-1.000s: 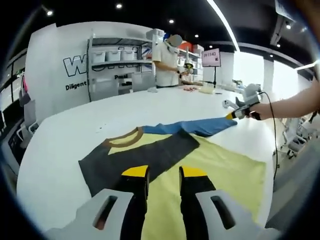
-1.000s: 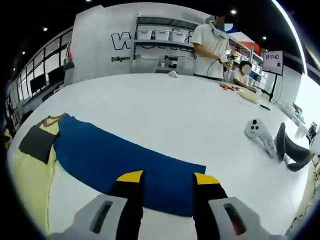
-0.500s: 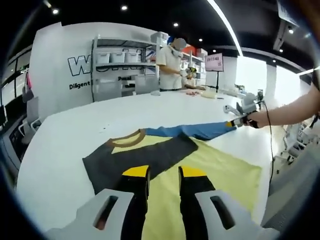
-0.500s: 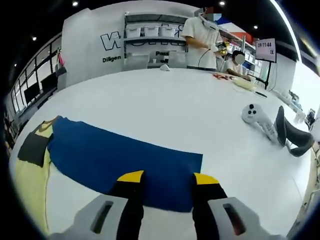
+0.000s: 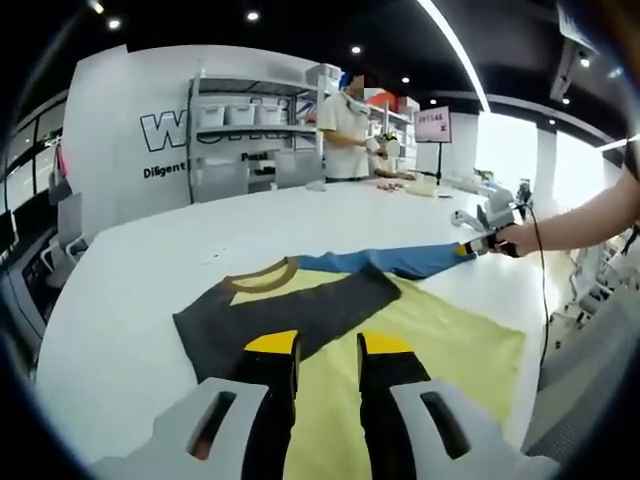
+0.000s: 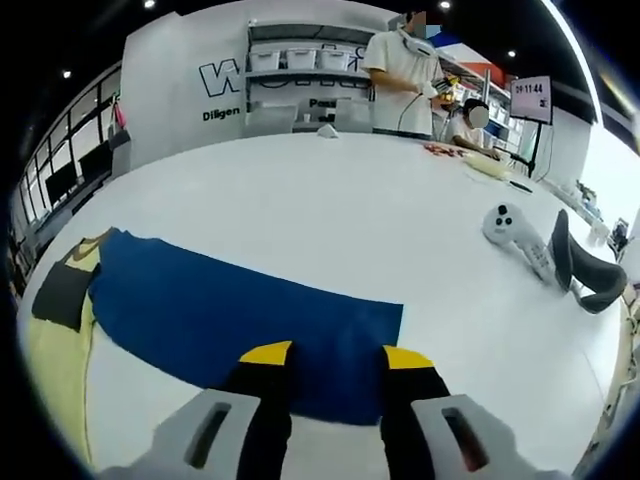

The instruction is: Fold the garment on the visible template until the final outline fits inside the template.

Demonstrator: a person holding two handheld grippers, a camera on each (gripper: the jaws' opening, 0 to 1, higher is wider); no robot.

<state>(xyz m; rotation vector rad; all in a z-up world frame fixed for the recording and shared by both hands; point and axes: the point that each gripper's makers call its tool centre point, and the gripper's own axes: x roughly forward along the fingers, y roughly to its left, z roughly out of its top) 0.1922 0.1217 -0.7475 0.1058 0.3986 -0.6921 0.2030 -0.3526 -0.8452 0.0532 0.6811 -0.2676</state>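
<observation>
A garment lies flat on the white table: yellow body, brown collar, dark grey sleeve, blue sleeve. My left gripper is low over the body, its jaws close together with yellow and grey cloth between them. My right gripper stands open at the blue sleeve's cuff end, the cloth running under its jaws. In the left gripper view the right gripper, held by a person's hand, sits at the tip of the blue sleeve. No template outline can be made out.
A white hand controller and a dark curved holder lie on the table to the right of the cuff. People work at the table's far end before shelves with bins. The table's edge runs close on the right.
Both views shifted slightly with the hands. The right gripper's jaws have drawn a little closer together over the cuff. The garment lies as before.
</observation>
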